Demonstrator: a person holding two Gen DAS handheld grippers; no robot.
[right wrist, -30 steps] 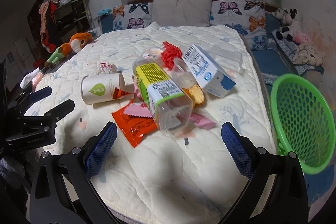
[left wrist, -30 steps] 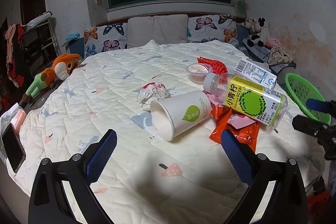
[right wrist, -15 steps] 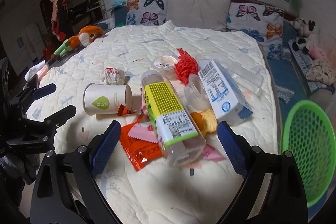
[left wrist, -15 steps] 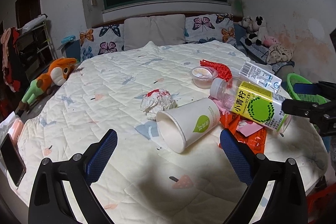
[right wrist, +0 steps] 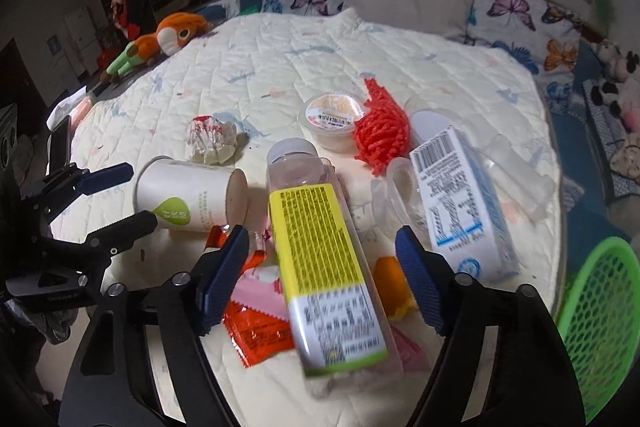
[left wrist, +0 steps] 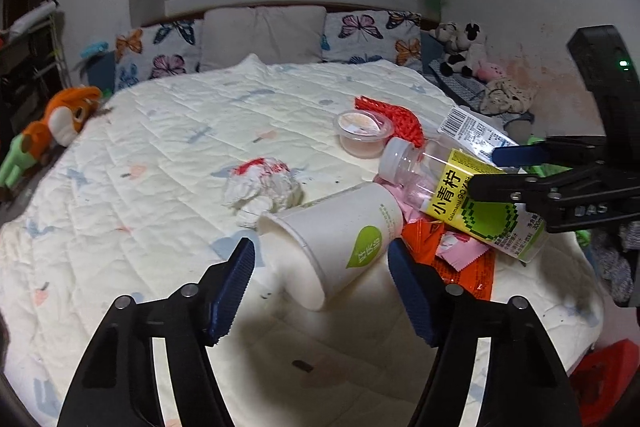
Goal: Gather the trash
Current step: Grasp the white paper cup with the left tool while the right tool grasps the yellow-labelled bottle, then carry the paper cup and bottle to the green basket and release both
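The left tool (left wrist: 320,271) is closing around the cup (left wrist: 340,231), not yet pressing; its mouth faces the tool. The right tool (right wrist: 320,263) is closing over the bottle (right wrist: 320,255), whose long axis runs straight ahead.

paper cup (left wrist: 340,239) on side | bottle (right wrist: 324,259) lying flat | green basket (right wrist: 600,327) bedside

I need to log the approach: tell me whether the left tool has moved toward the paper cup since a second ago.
Yes. The left tool has closed in on the paper cup, which now lies between its closing jaws, not yet gripped.
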